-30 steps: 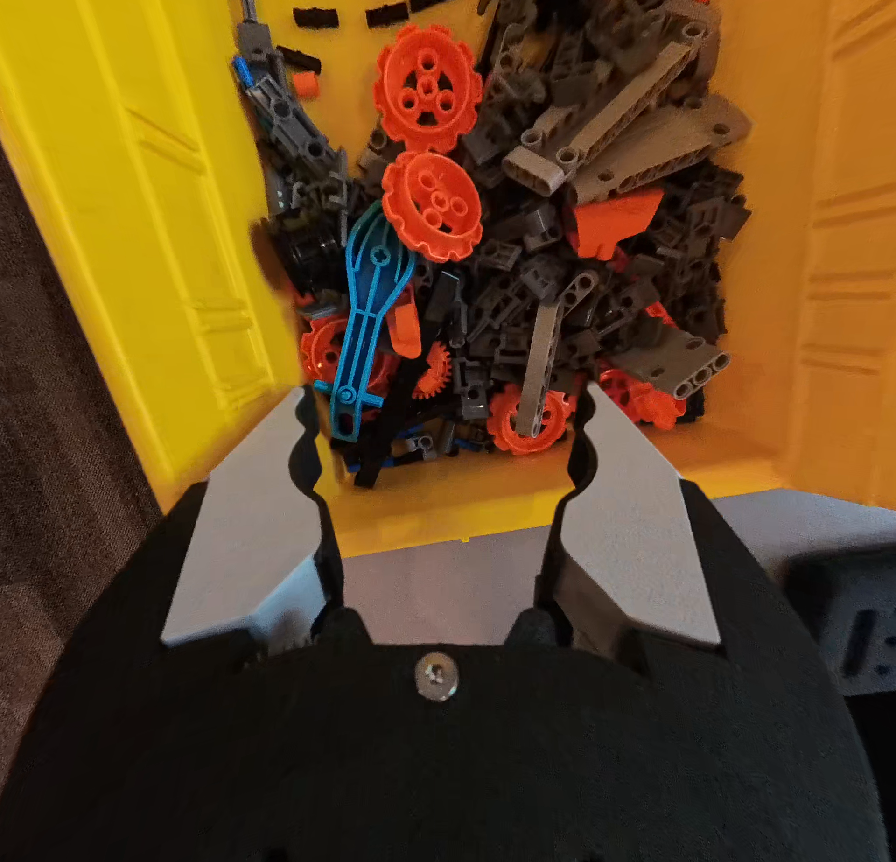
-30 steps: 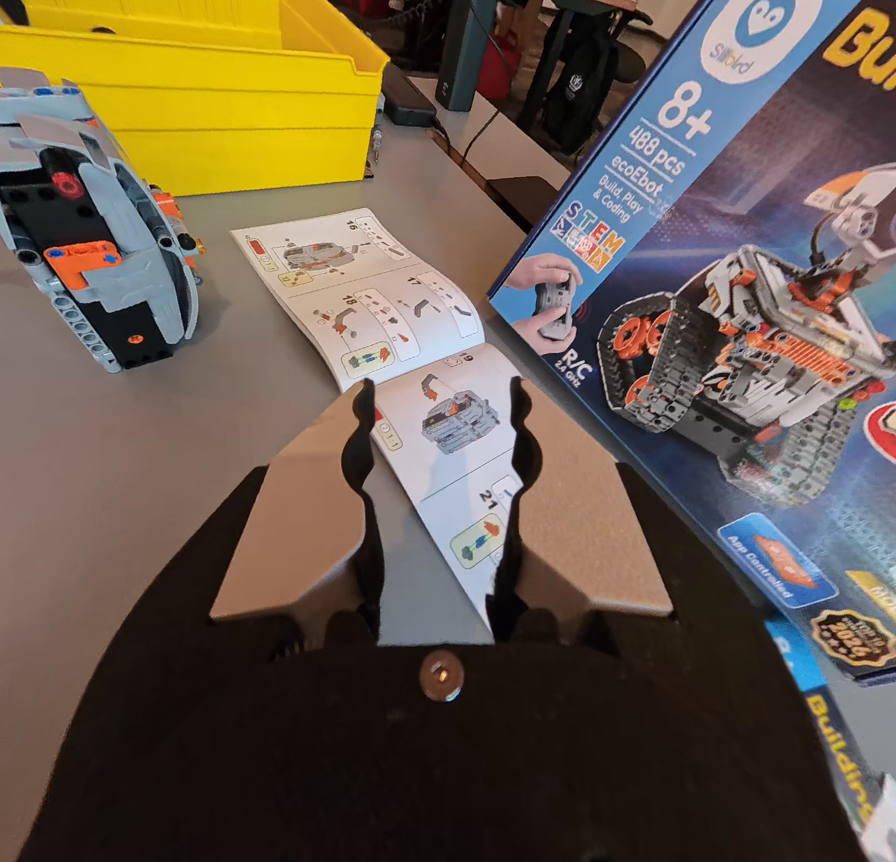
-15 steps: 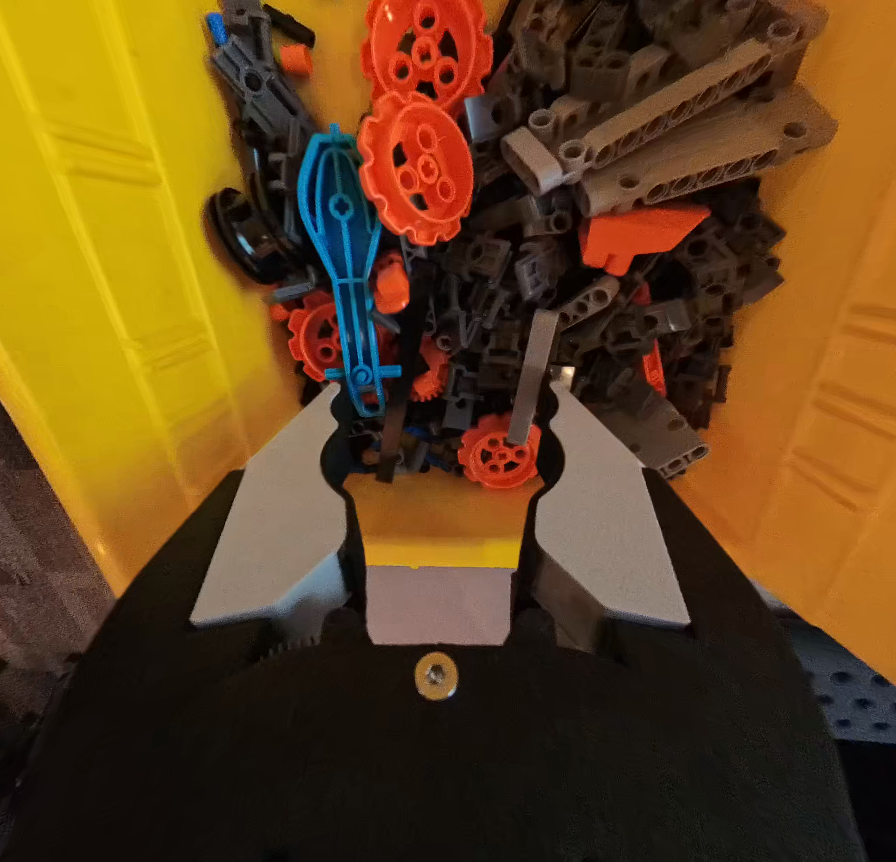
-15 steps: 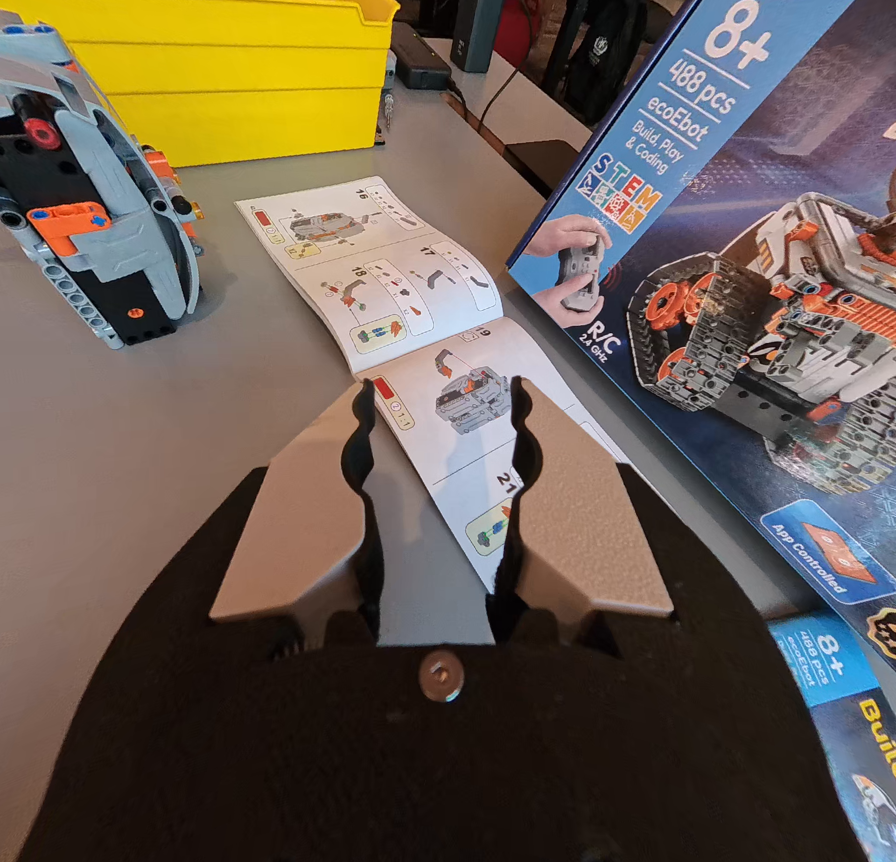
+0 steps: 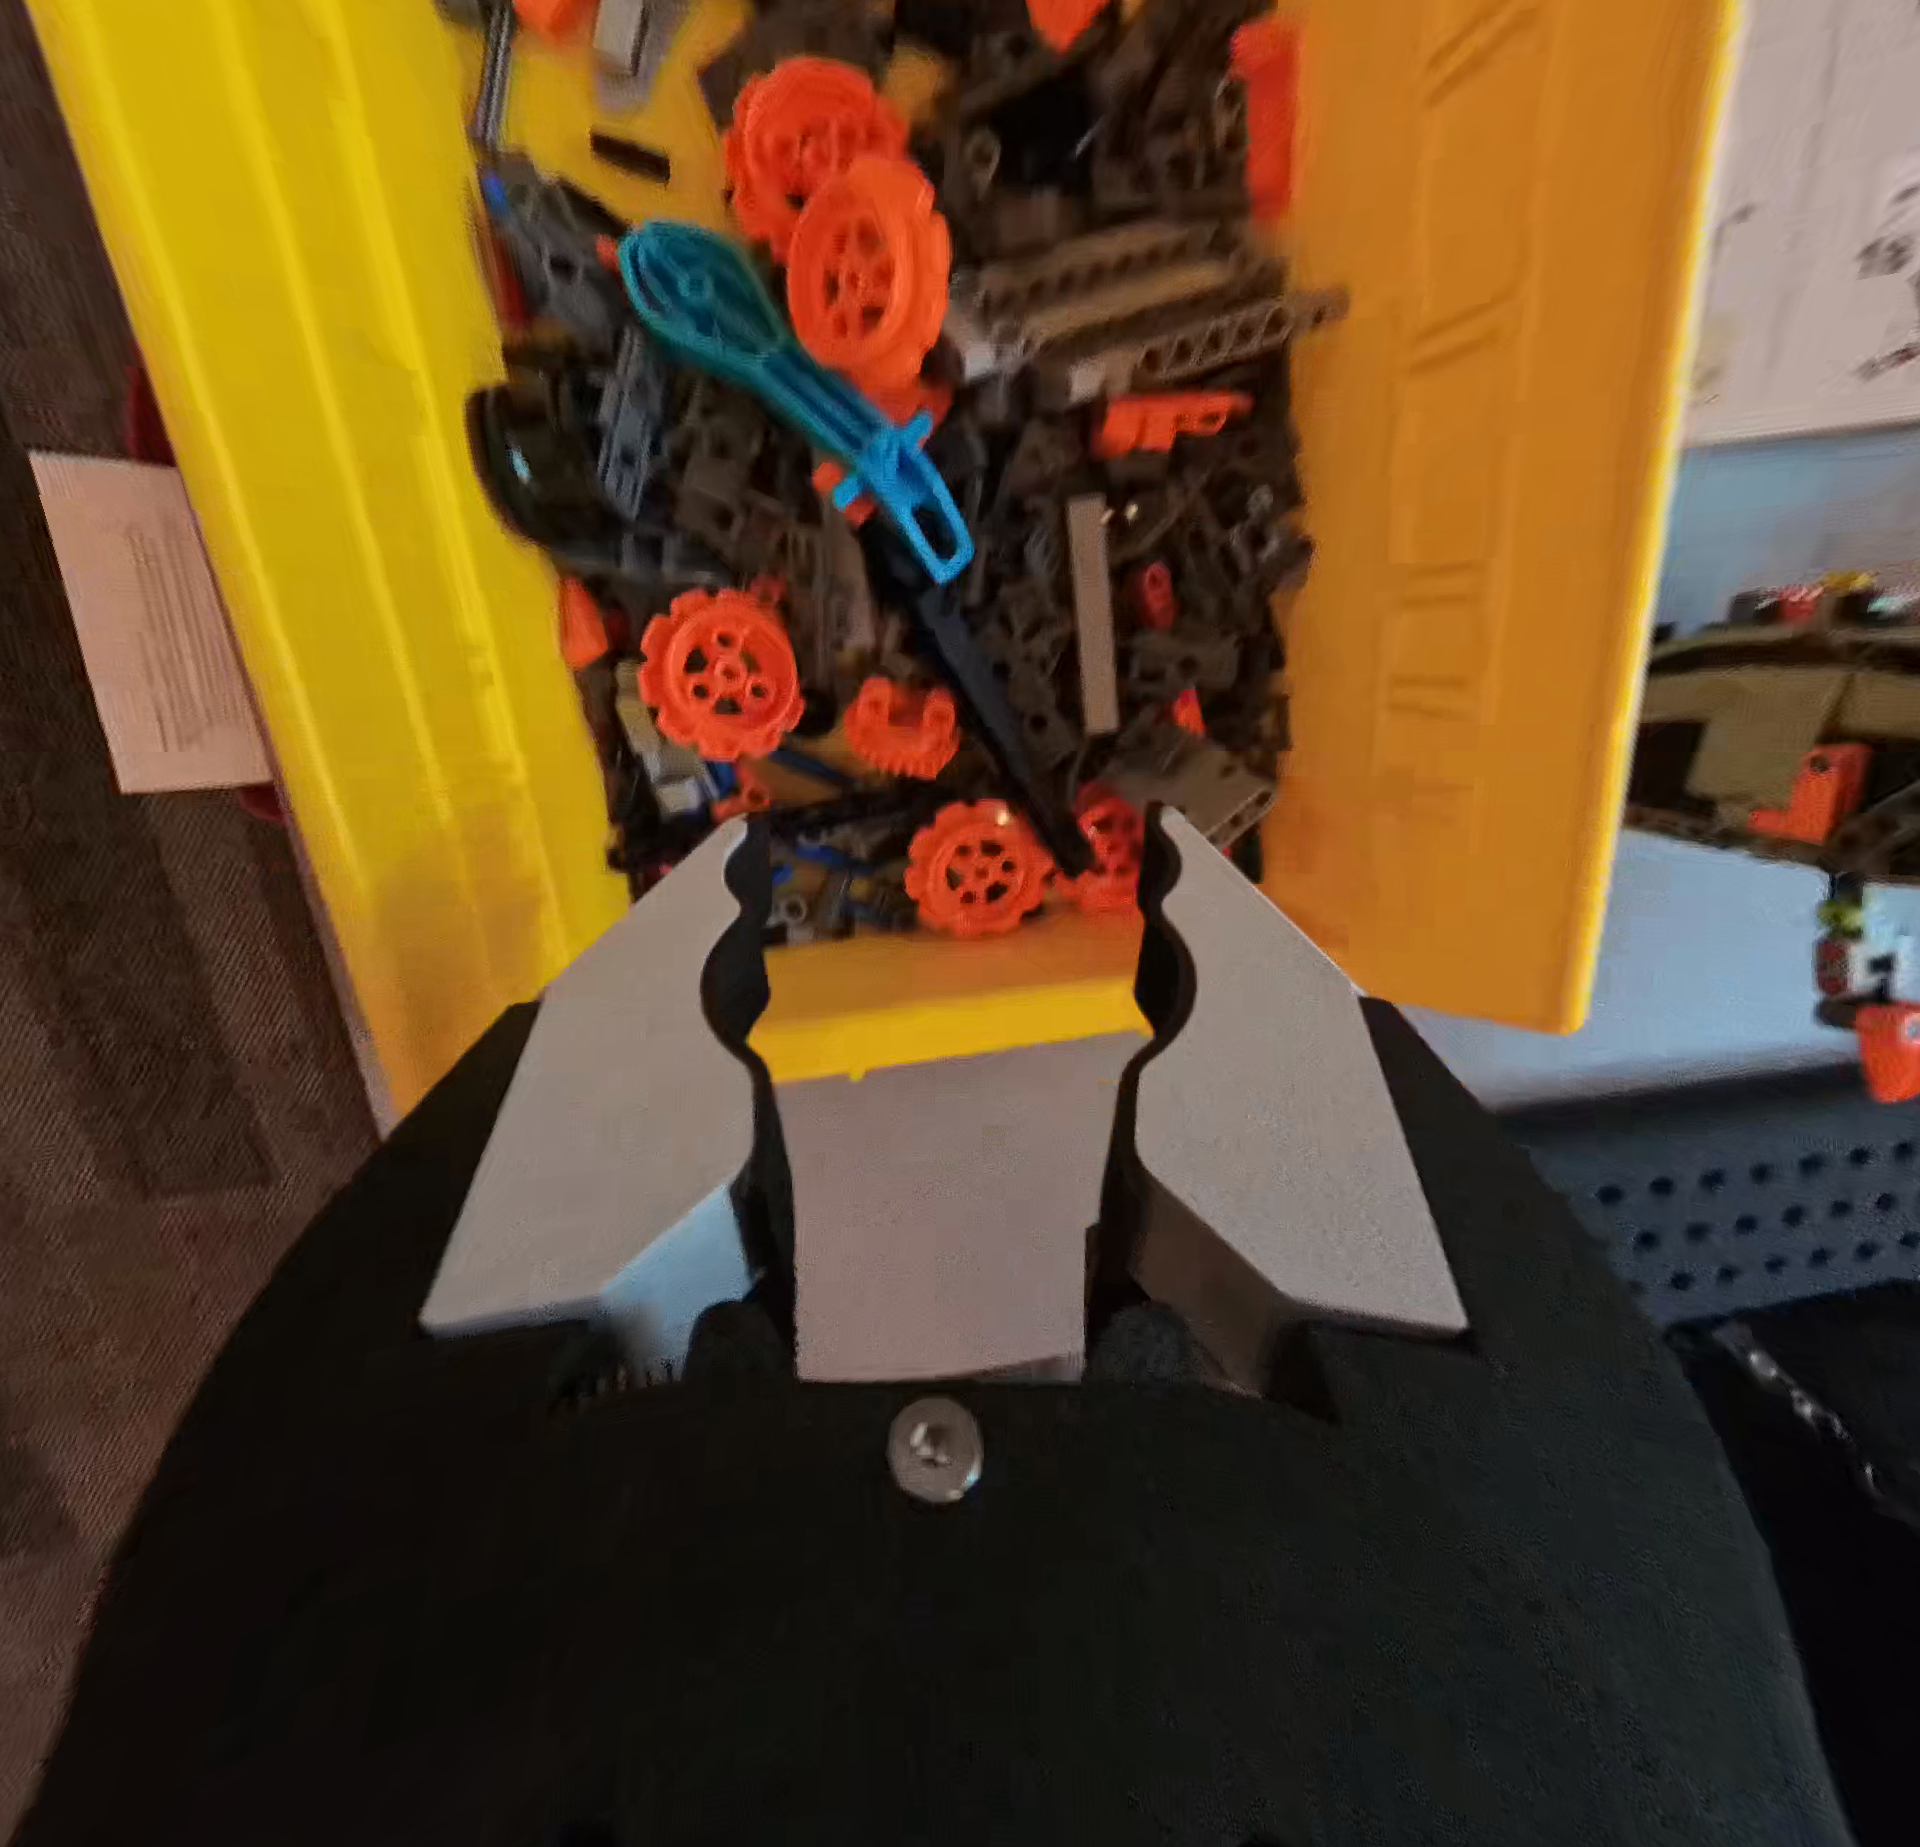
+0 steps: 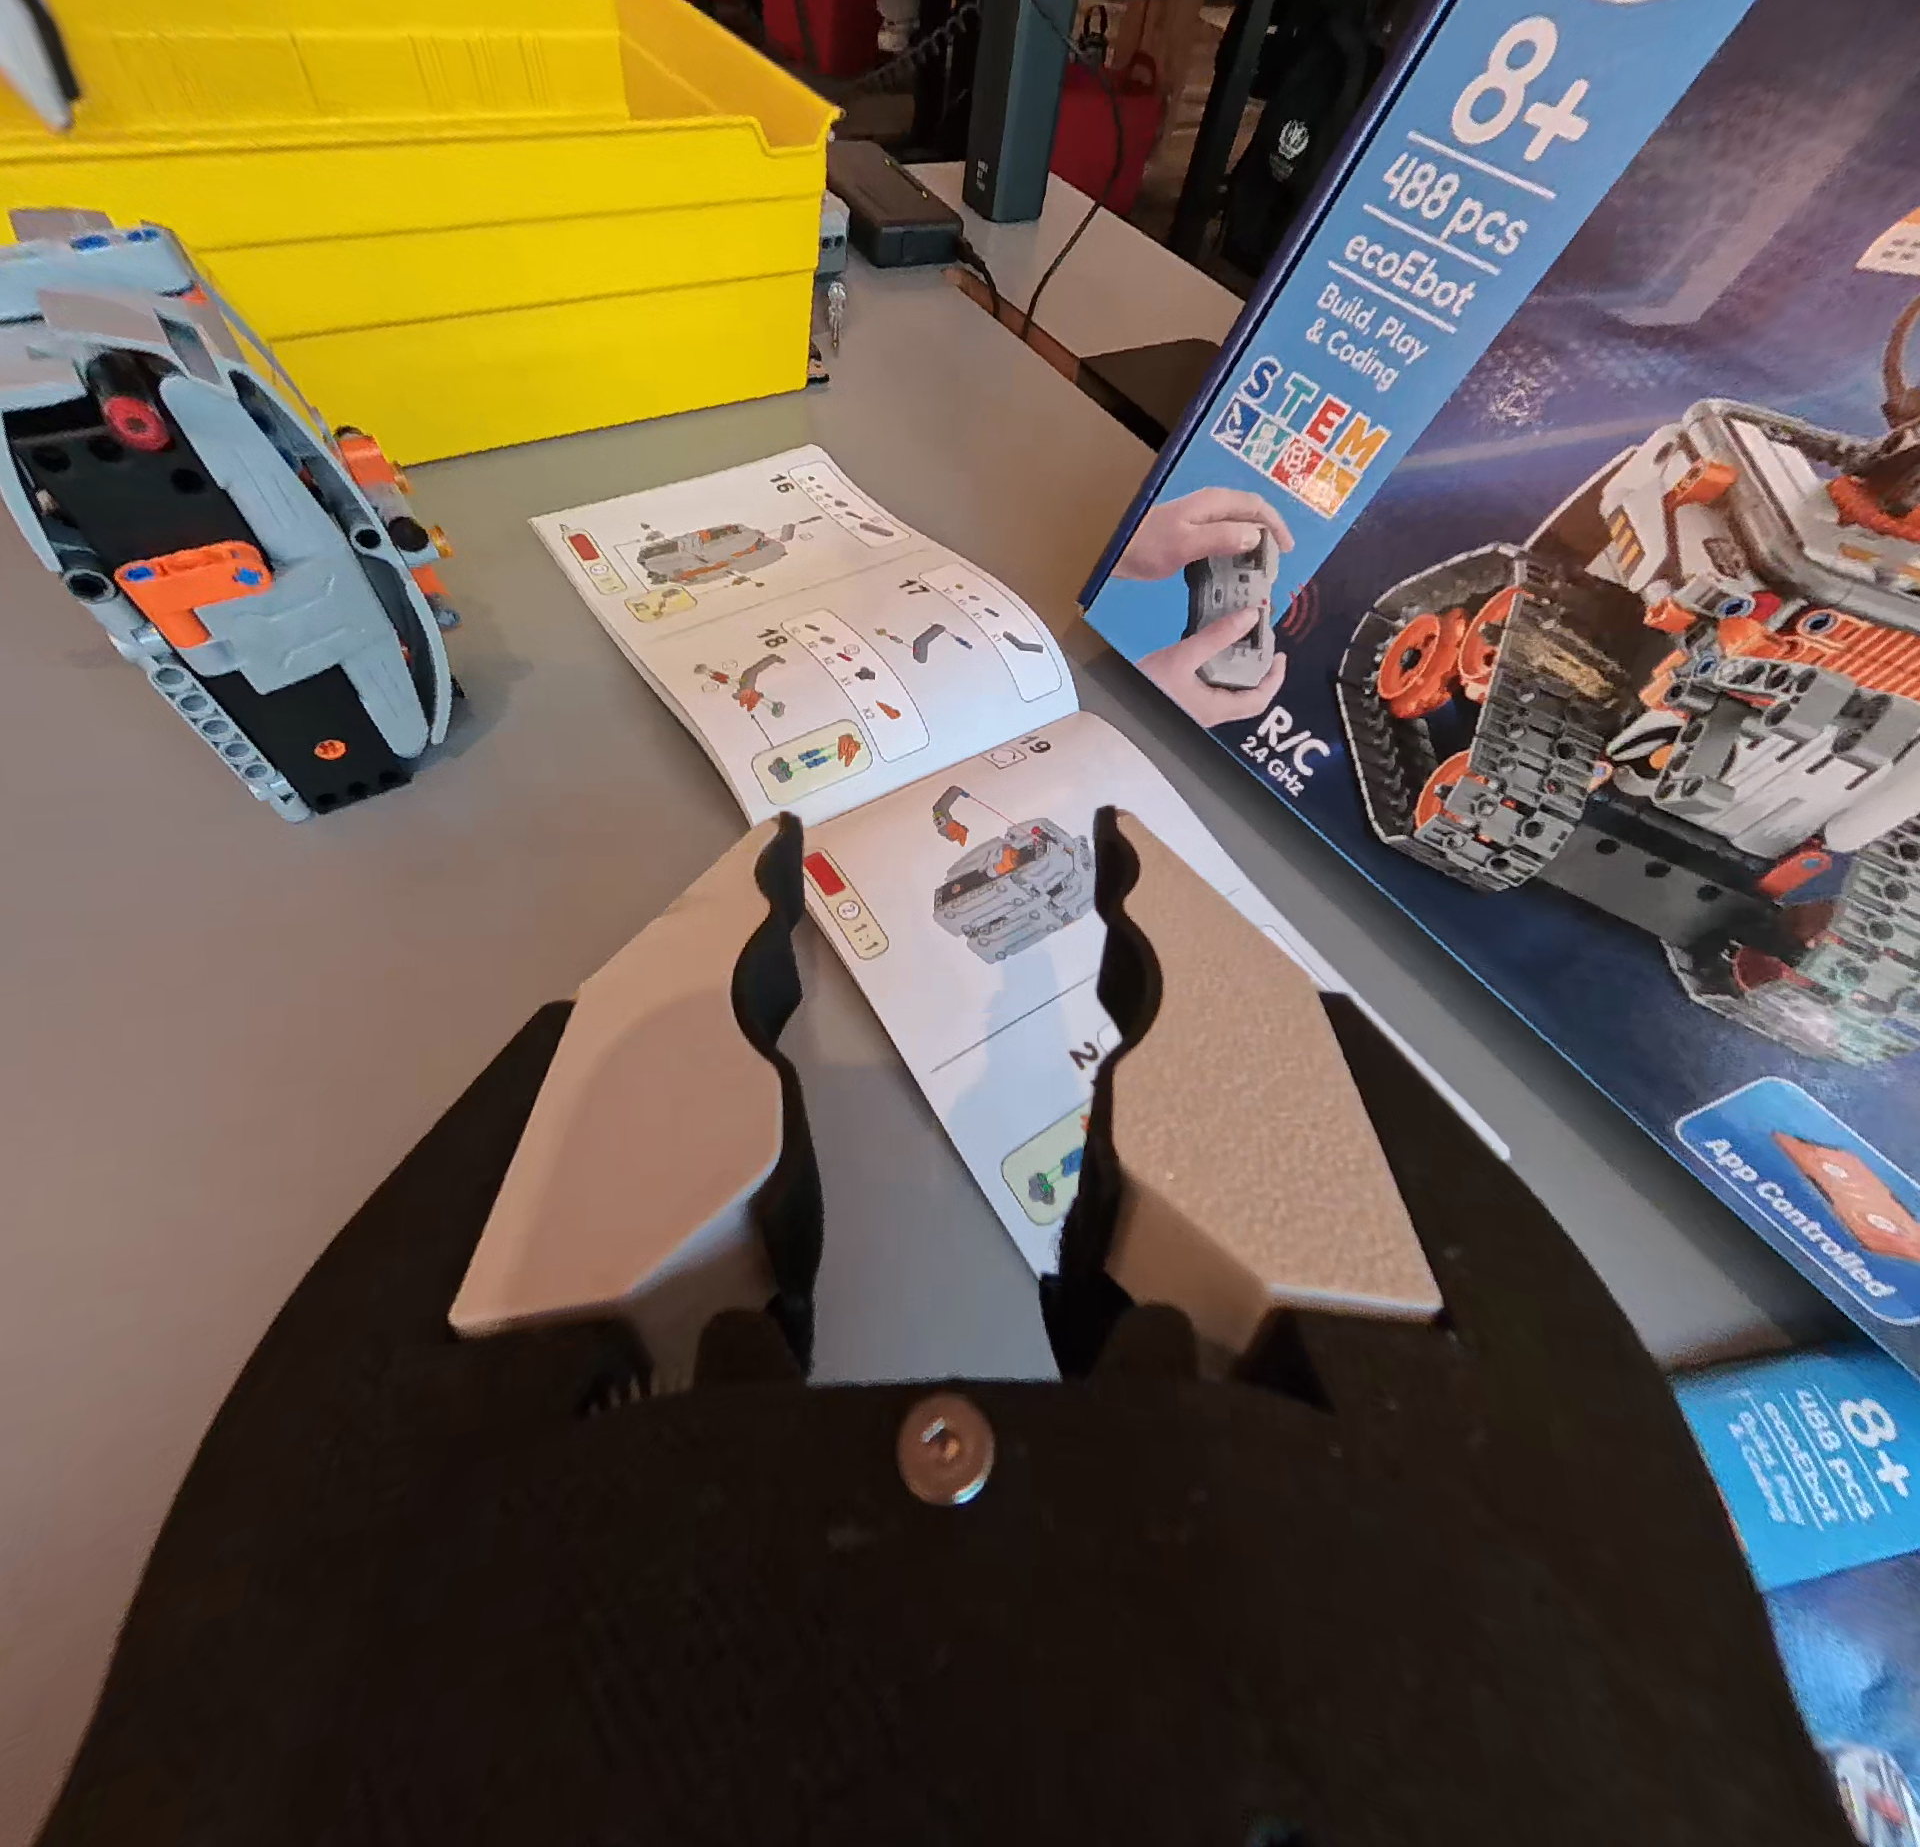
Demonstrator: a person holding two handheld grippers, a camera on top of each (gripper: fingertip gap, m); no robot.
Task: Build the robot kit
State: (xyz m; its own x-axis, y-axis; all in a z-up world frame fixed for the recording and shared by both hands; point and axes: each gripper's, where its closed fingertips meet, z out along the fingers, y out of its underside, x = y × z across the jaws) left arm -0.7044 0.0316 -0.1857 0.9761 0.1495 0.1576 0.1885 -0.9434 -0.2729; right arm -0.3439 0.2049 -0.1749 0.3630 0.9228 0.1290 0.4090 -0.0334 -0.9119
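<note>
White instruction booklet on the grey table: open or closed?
Open. The white instruction booklet lies spread flat, two illustrated pages showing beside the centre fold, under the empty right gripper.

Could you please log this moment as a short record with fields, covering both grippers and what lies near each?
left gripper: open, empty, above near end of yellow bin
bin contents: orange gears, blue tool, dark and grey parts
right gripper: open, empty, over open instruction booklet
left of booklet: part-built grey model
right of booklet: kit box
</note>
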